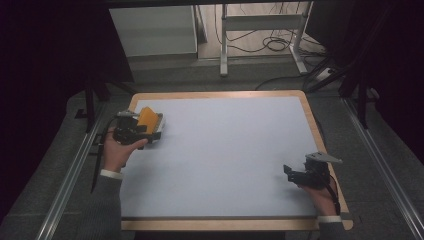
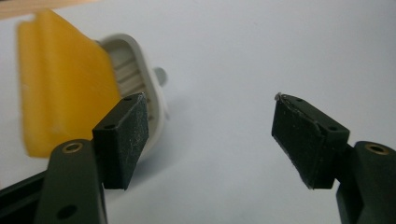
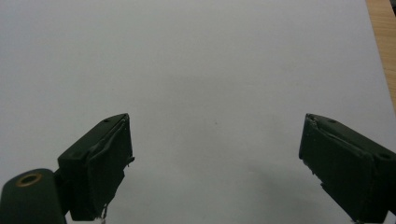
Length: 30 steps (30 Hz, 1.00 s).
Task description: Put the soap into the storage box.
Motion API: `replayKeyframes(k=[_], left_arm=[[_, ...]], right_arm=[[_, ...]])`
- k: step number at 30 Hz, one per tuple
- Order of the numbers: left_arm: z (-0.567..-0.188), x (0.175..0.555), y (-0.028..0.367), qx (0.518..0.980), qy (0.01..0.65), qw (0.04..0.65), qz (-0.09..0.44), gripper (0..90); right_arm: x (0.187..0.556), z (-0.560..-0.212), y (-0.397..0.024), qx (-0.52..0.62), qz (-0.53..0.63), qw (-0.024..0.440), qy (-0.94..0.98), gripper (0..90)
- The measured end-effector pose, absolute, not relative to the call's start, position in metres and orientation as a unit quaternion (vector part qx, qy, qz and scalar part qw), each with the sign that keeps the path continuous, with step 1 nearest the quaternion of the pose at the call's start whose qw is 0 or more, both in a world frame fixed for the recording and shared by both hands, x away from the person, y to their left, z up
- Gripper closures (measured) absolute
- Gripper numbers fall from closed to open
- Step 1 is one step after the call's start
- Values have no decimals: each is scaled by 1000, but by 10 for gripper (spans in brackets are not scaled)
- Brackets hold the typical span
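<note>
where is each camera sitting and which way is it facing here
High view: above the person's side, looking forward and down on the table; both forearms, left gripper and right gripper show.
Left gripper view: rides that gripper, open jaws beside the yellow and white object.
Right gripper view: open gripper over bare mat.
Shared: high and left views both show the object.

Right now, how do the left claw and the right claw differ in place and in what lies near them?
The left claw sits at the table's far left corner, while the right claw sits near its right edge, closer to the person. The left claw has a yellow and white object just beside one finger, outside the gap; the right claw faces bare white tabletop. Both stand open with nothing between their fingers, and each is held in a hand.
</note>
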<state>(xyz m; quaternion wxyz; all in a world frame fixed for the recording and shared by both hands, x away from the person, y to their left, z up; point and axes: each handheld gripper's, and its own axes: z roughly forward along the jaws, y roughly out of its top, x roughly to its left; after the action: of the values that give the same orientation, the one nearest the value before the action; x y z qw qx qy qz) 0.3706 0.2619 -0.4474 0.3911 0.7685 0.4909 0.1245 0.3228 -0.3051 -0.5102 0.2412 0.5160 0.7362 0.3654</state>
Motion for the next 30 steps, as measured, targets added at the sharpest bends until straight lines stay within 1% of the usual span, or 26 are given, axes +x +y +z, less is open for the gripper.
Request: replayKeyframes(k=[8, 14, 22, 30], left_arm=[[-472, 336, 251, 777, 468, 405, 114, 271], [-489, 318, 252, 774, 472, 404, 121, 249], [-509, 310, 257, 777, 477, 393, 116, 244], [-513, 312, 262, 778, 479, 387, 126, 241]], right_arm=[[322, -509, -304, 514, 366, 242, 737, 95], [321, -508, -305, 515, 368, 243, 735, 95], [321, -505, -304, 511, 373, 249, 734, 95], [320, -498, -291, 496, 388, 259, 732, 95]])
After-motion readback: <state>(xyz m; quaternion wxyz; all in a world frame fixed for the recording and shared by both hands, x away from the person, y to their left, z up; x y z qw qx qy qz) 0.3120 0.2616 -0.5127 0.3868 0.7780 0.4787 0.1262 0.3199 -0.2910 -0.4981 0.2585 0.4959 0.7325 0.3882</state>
